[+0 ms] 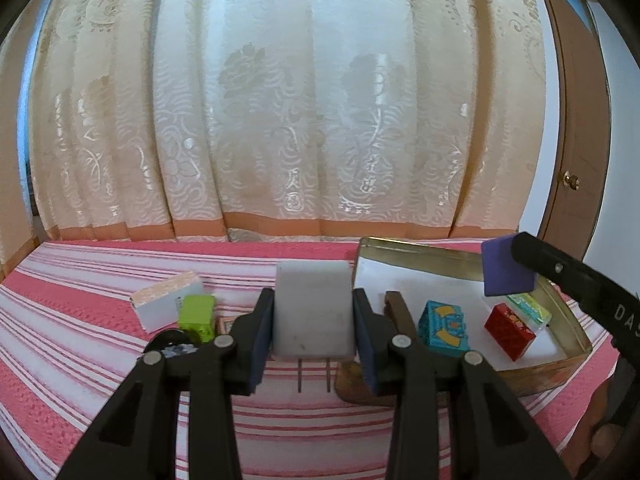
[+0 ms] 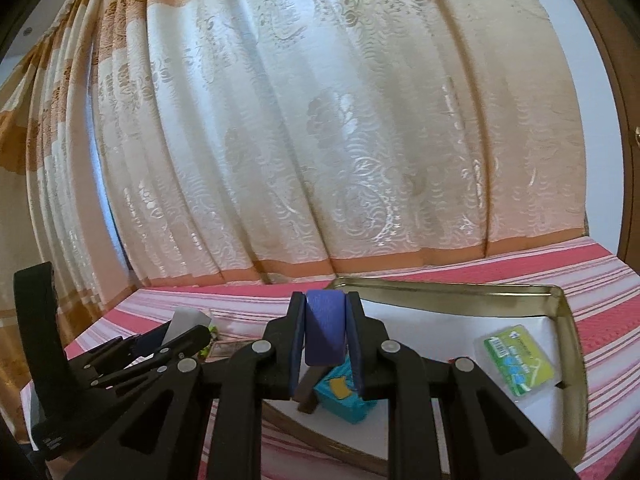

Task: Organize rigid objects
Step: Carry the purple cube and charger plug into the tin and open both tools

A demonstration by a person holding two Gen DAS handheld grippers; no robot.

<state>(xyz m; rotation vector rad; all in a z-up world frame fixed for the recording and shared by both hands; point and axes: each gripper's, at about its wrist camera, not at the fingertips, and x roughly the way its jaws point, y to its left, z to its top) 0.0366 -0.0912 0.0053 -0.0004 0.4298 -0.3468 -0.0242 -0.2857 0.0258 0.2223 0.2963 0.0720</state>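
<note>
Right claw [image 2: 325,330] around purple block [image 2: 324,328]

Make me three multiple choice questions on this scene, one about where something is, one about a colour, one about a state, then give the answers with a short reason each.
1. Where does the teal box lie?
A. Inside the metal tin
B. On the striped bedspread beside the green box
C. Between the left gripper fingers

2. What colour is the block that the right gripper holds?
A. Red
B. Purple-blue
C. Yellow

3. What state is the left gripper in?
A. Wide open and empty
B. Shut on nothing
C. Shut on the white plug adapter

Answers:
1 A, it rests on the tin's white floor near the red box.
2 B, the clamped block is purple-blue in both views.
3 C, both pads press the adapter's sides, its two prongs pointing down.
</note>
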